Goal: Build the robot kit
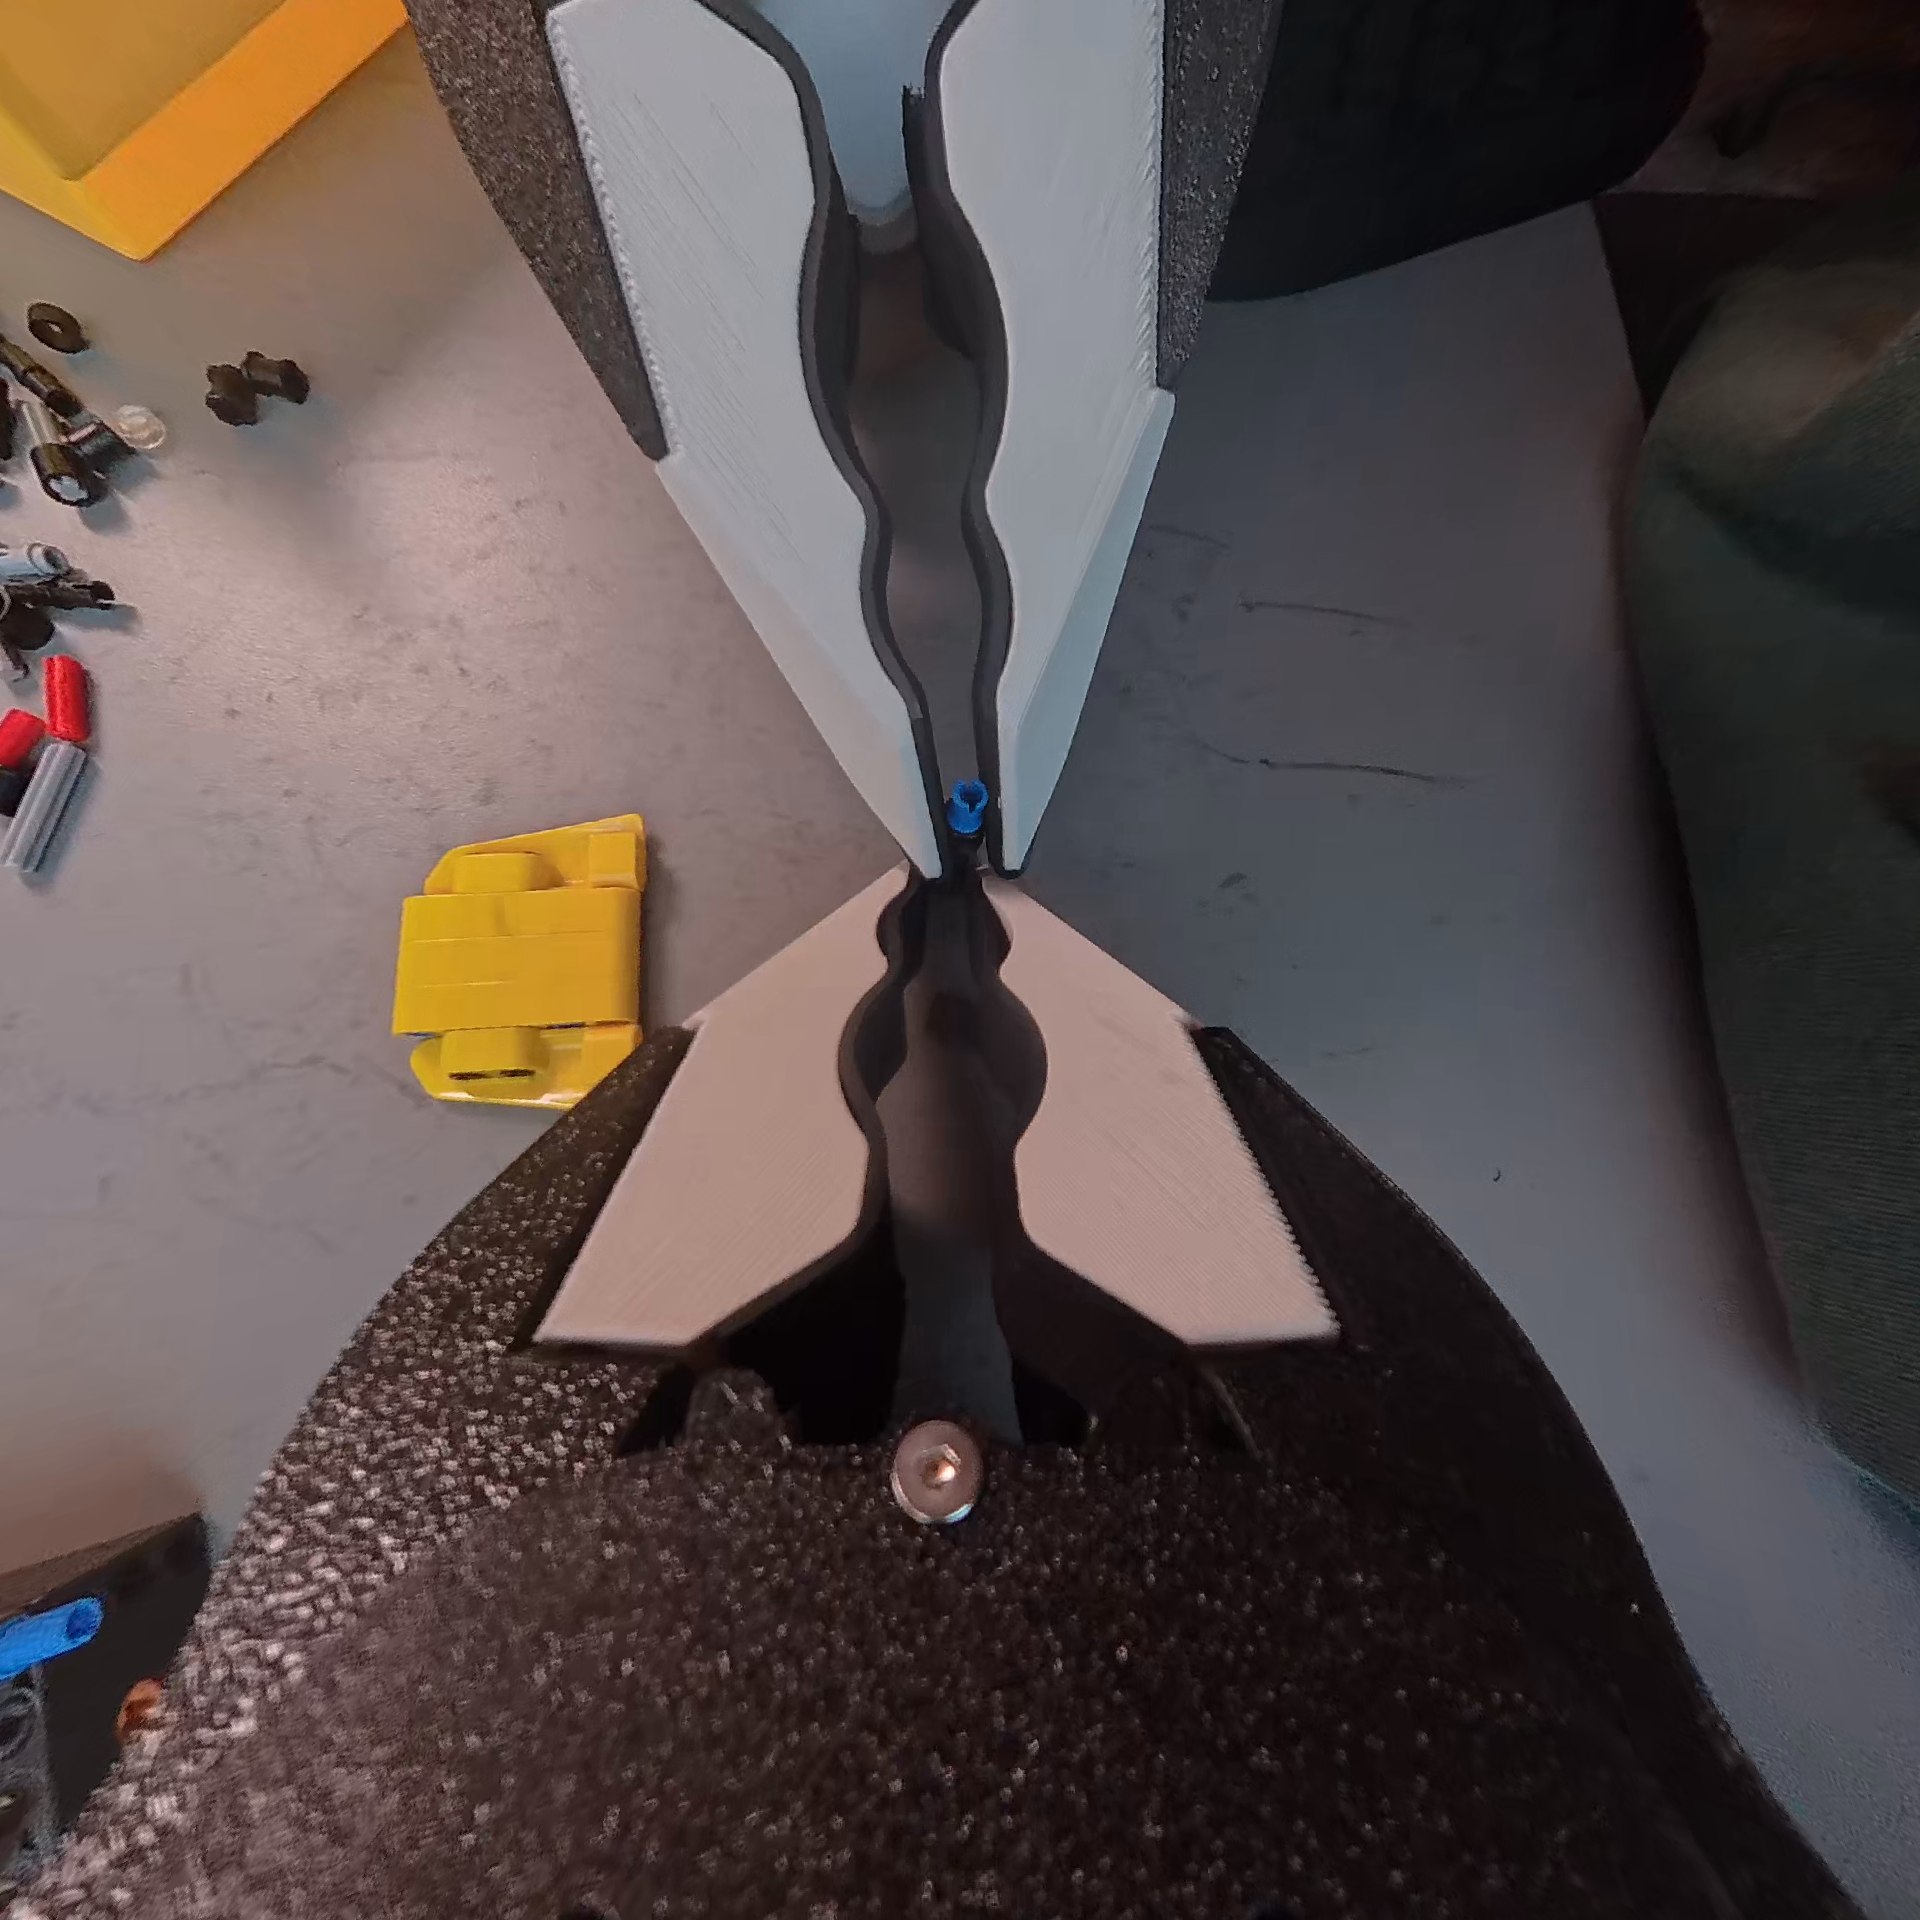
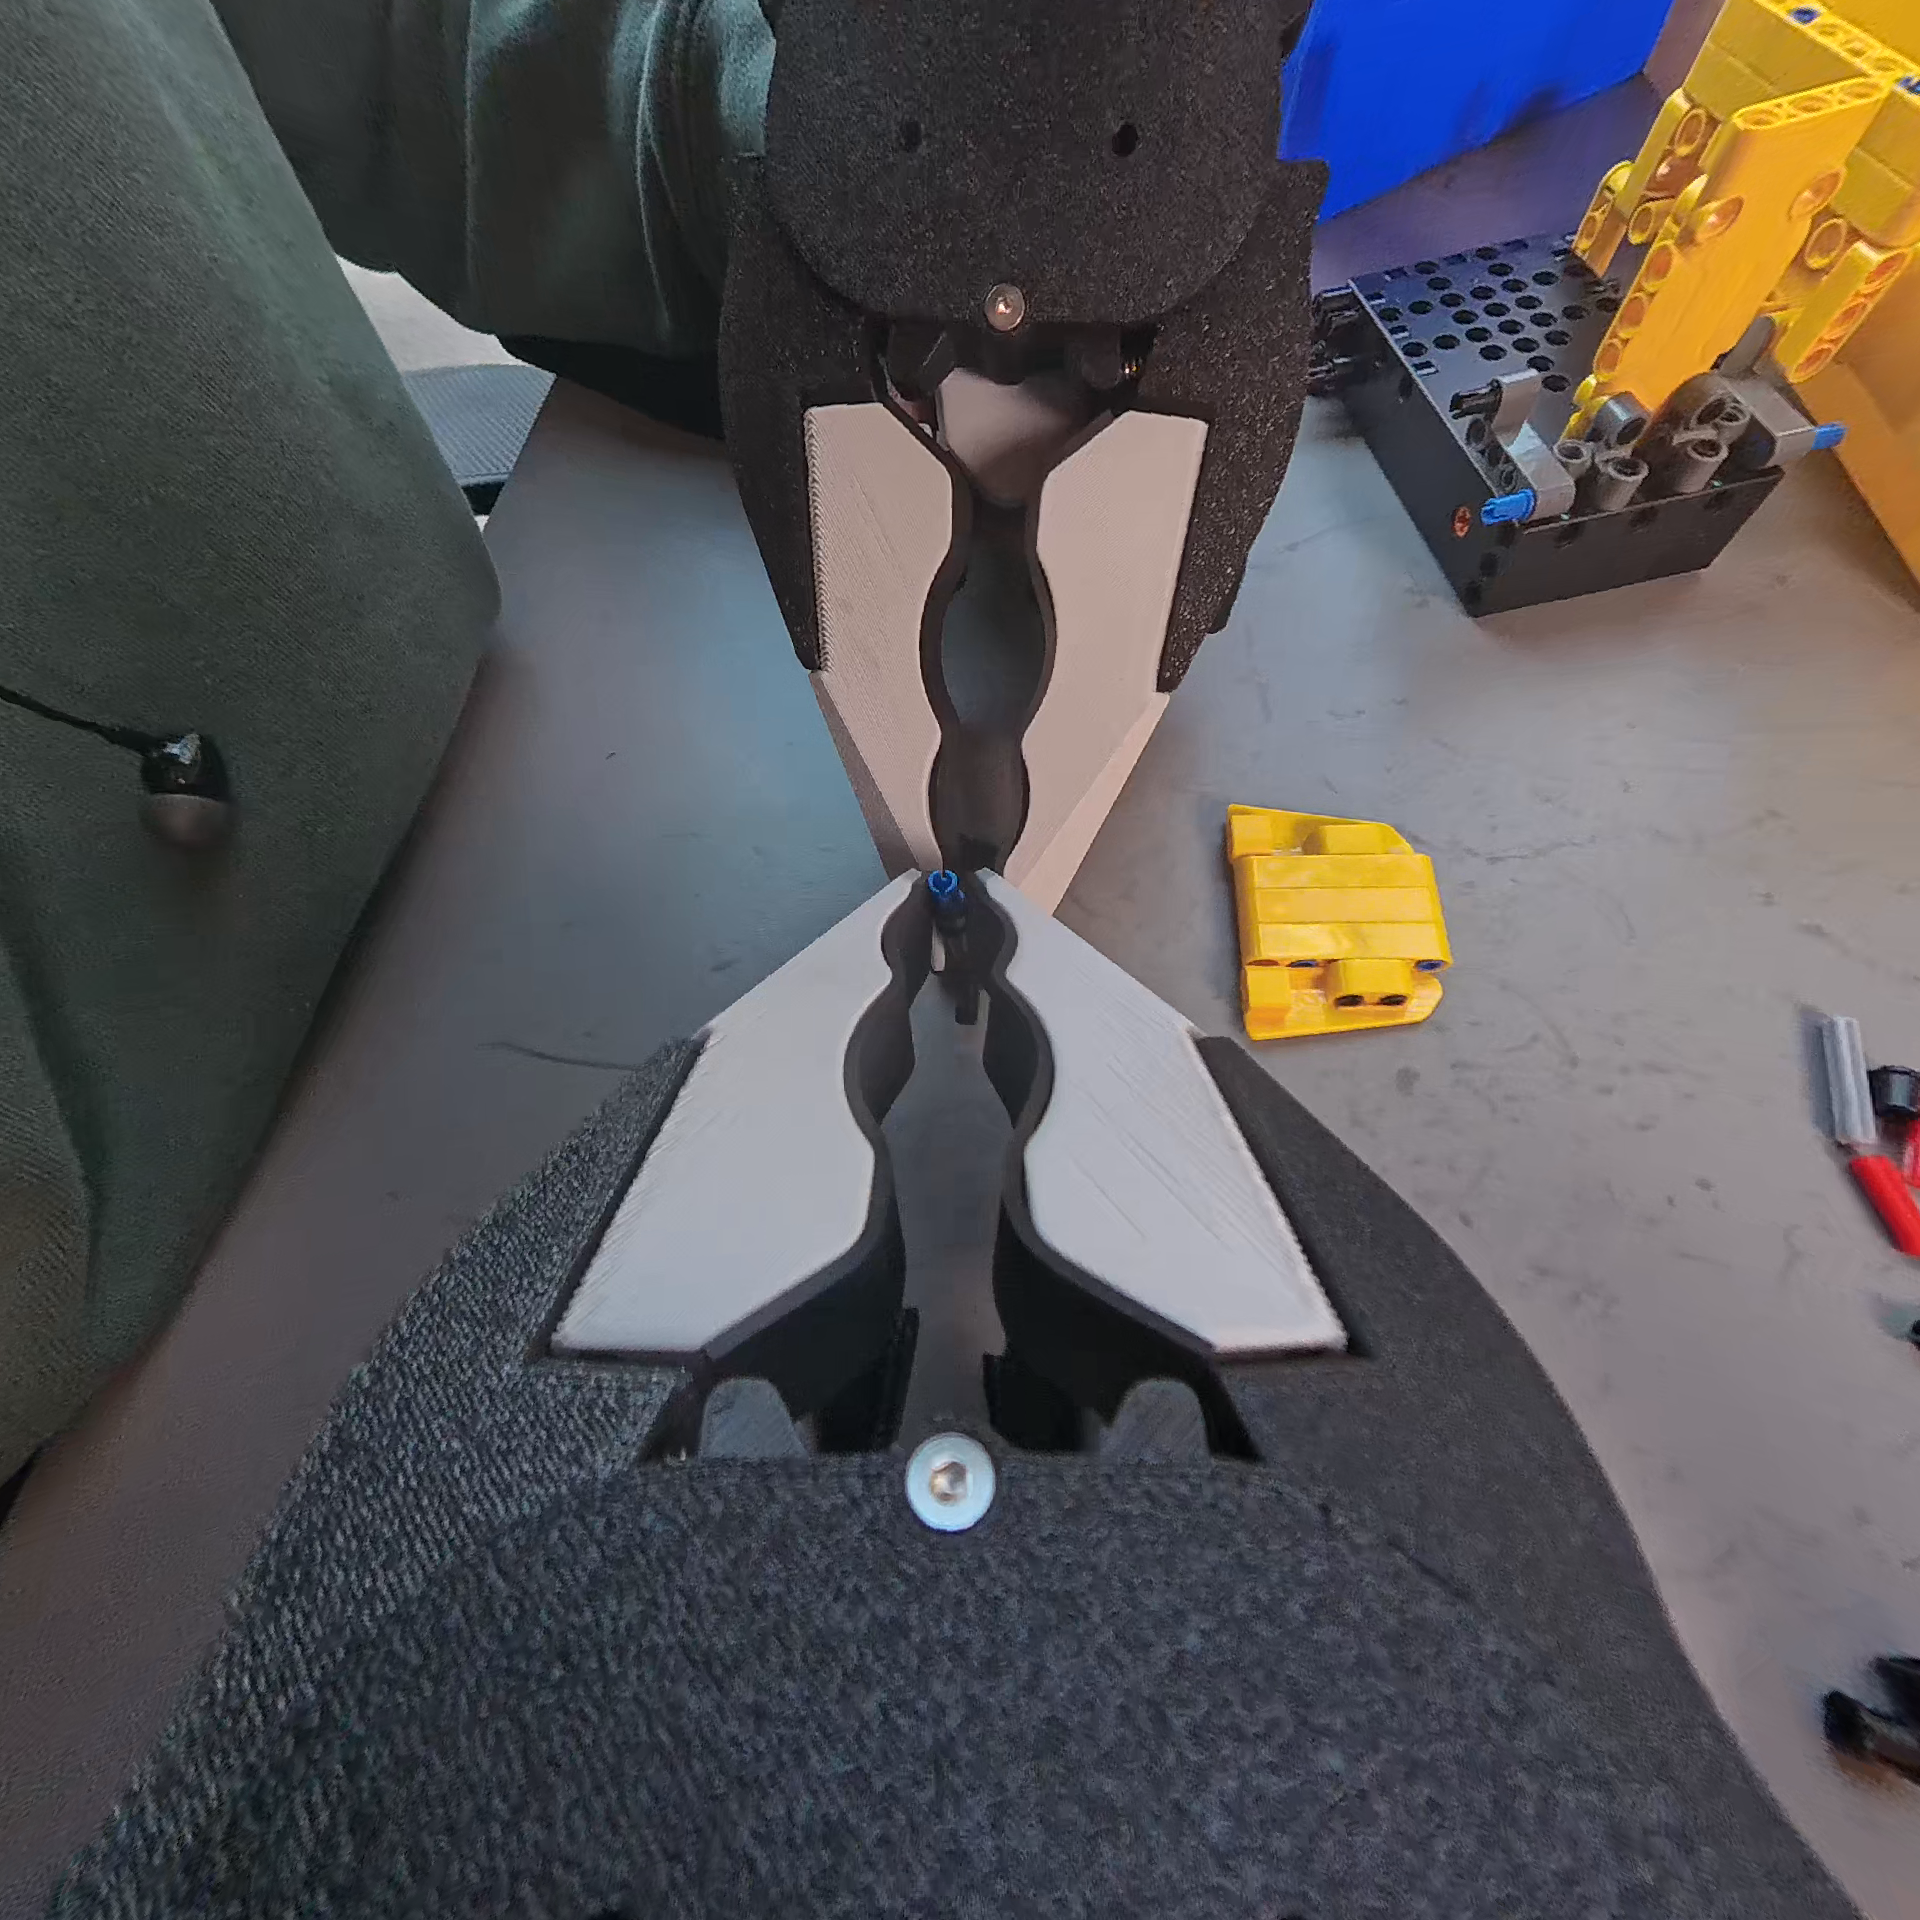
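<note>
While both grippers meet tip to tip above the grey table (image 1: pixel 1299 582), a small blue pin (image 1: pixel 965 802) sits right at the meeting point. From the left wrist view, the right gripper (image 1: pixel 961 831) comes in from the top, its jaws drawn together on the blue pin, so the pin stands clear of the table and its end faces the left tips. The left gripper (image 1: pixel 951 883) has its jaws nearly closed too, and a thin black piece seems to lie between them; the dark gap makes that hard to be sure of, so I cannot tell what, if anything, it grips.

From the right wrist view, the right gripper (image 2: pixel 951 899) pinches the pin (image 2: pixel 940 891) at its very tips, with a slim black part (image 2: pixel 966 977) running back between the jaws, and the left gripper (image 2: pixel 971 857) touches in from above. Holding at the tips leaves most of the pin bare, which suits lining two small parts end to end.

Just beside the tips a yellow block (image 2: pixel 1335 925) lies flat on the table (image 2: pixel 1558 831). Farther off stands a black perforated base (image 2: pixel 1558 520) carrying a yellow beam build (image 2: pixel 1745 208), and loose red, grey and black pieces (image 1: pixel 47 727) lie scattered well apart. A green sleeve (image 2: pixel 208 520) fills one side
</note>
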A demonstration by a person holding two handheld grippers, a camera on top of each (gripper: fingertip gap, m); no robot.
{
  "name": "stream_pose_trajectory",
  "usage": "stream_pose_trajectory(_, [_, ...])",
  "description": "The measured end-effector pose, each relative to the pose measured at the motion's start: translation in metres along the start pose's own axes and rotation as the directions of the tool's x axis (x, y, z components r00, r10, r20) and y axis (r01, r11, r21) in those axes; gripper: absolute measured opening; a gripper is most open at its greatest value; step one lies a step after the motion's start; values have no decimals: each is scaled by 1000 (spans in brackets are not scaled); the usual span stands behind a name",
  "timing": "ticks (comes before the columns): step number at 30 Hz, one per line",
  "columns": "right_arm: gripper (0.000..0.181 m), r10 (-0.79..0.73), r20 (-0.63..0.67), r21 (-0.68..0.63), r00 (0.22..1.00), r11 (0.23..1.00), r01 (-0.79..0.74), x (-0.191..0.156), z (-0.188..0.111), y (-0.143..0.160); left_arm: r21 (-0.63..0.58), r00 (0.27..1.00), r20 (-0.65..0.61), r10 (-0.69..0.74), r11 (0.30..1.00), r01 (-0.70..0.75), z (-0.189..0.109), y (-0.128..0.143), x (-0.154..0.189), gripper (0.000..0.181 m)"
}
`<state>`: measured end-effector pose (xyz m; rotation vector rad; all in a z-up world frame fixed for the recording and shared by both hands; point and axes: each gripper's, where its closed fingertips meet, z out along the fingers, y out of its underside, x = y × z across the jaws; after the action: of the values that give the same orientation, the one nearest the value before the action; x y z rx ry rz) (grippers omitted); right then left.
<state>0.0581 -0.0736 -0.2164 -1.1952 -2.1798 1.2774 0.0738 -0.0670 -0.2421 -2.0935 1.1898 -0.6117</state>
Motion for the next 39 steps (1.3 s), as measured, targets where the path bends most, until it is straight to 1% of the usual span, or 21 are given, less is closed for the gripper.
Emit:
stream_pose_trajectory(3, [5, -12, 4, -1, 1000, 1000, 12, 0, 0, 0, 0, 1000, -5, -5, 1000, 5, 0, 0, 0, 5])
stream_pose_trajectory(7, [5, -69, -12, -22, 998, 997, 69, 0, 0, 3, 1, 1000, -17, -17, 1000, 17, 0, 0, 0, 6])
stream_pose_trajectory(17, [5, -3, 12, -23, 1000, 1000, 3, 0, 0, 3, 1, 1000, -19, -21, 1000, 21, 0, 0, 0, 6])
stream_pose_trajectory(23, [4, -17, 34, -25, 999, 1000, 18, 0, 2, 3, 1, 996, -54, -72, 997, 72, -1, 1, 0, 5])
stream_pose_trajectory(24, [4, -36, 32, -53, 999, 998, 38, 0, 3, 8, 1, 995, -56, -78, 997, 78, -2, 1, 0, 5])
stream_pose_trajectory(27, [5, -33, 39, -64, 999, 997, 35, 0, 1, 11, 2, 996, -42, -77, 997, 77, -3, 2, -1, 0])
stream_pose_trajectory(37, [5, -84, 22, -105, 996, 991, 86, 0, 2, 12, 2, 995, -55, -87, 996, 87, -4, 3, 0, 0])
stream_pose_trajectory(39, [5, -53, 23, -96, 998, 994, 55, 0, 2, 12, 4, 994, -64, -85, 996, 85, -4, 3, 2, 3])
